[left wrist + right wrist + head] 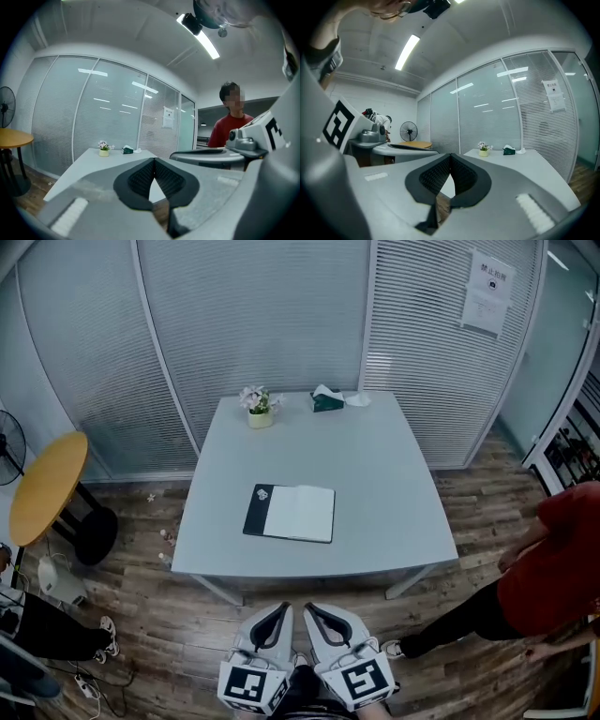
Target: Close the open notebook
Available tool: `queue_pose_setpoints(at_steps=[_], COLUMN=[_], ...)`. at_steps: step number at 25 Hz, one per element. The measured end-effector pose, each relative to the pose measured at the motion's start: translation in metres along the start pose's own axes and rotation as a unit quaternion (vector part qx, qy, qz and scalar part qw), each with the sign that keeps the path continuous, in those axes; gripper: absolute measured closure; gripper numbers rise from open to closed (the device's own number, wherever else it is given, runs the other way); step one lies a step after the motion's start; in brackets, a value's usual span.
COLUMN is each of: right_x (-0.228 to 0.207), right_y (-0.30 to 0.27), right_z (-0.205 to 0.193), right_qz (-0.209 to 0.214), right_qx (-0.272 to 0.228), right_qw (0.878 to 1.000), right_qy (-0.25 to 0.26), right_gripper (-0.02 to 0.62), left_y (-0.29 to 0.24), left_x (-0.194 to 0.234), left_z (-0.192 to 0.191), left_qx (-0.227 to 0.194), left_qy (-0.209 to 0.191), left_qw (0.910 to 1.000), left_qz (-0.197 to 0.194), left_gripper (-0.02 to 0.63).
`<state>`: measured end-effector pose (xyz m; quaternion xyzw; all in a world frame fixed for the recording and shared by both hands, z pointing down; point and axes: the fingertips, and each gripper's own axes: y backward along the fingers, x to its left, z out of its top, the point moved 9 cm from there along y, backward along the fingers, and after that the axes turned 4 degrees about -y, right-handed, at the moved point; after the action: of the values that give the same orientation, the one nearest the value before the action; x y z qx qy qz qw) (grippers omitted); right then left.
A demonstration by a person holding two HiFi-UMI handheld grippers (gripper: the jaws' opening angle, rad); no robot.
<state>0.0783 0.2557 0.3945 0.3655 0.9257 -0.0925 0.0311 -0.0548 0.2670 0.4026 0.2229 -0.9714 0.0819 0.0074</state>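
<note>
Notebook (290,513): lies open and flat on the grey surface (394,474), a little left of centre and toward the near half. Dark cover panel at its left, white pages to the right of it. Nothing touches it.

Position relative to tools: both tools are held short of the near edge of the surface, over the wood floor (187,624), side by side. The notebook is well apart from them, on the far side of that edge and roughly straight ahead of the pair (slightly left of the gap between them). Neither gripper view shows the notebook itself; each shows only the pale surface past the tips.

Left tool (281,610) (153,160): jaws brought fully together, dark ribbed pads meeting at the tips. Nothing between them, nothing touched.

Right tool (311,608) (450,155): same condition, jaws closed tip to tip with nothing gripped and no contact with anything. It sits just beside the left tool, marker cubes nearest the person.

Other items: small flower pot (259,409), a green tissue box (327,401) and a small white object (357,400) along the far edge of the surface. A round yellow table (47,484) stands to the left, and a person in a red top (553,568) stands at the right.
</note>
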Motion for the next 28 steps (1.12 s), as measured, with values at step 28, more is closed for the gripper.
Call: queue_pose_setpoints(at_steps=[28], right_x=[0.019], right_y=[-0.077], right_z=[0.021], right_qz=[0.014], right_qx=[0.0], right_qw=[1.0], right_qy=[0.024], right_gripper=[0.592], left_y=[-0.004], left_x=[0.078], left_z=[0.005], left_qx=[-0.007], left_qy=[0.006], left_qw=[0.9998], left_qz=[0.015], left_gripper=[0.603])
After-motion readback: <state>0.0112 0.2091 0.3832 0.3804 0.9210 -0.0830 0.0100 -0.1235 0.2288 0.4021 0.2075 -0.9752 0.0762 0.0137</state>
